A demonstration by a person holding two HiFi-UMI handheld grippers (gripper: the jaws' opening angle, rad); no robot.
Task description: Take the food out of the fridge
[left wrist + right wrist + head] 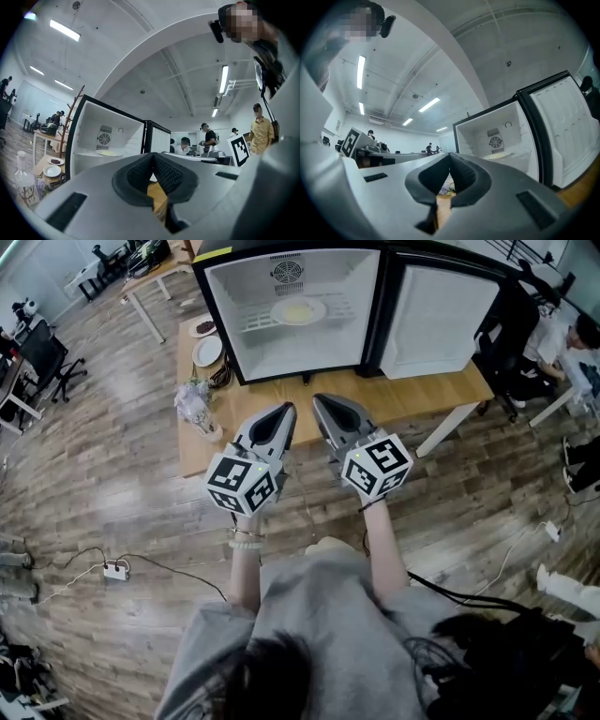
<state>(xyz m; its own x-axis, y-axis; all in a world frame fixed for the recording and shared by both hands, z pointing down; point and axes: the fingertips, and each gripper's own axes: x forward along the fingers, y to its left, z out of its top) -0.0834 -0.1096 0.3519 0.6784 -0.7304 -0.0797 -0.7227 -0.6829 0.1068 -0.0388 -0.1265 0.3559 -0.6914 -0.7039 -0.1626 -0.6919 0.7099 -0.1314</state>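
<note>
Looking down in the head view: fridge (225, 306) stands open on the table (412, 395), door (441, 320) swung right. Food (298, 310), a flat pale-yellow round, lies on a plate (275, 314) on the wire shelf inside. Left gripper (283, 412) and right gripper (322, 402) sit side by side, well short of it.

Left gripper view: jaws clenched, nothing between them; plate (109, 153) is ahead-left.

Right gripper view: jaws pressed together, empty; fridge (478, 136) is ahead-right.

Food looks soft and floppy, the plate stiff, slick and breakable. I'd pinch the plate's near rim, not the food, and keep it level.
</note>
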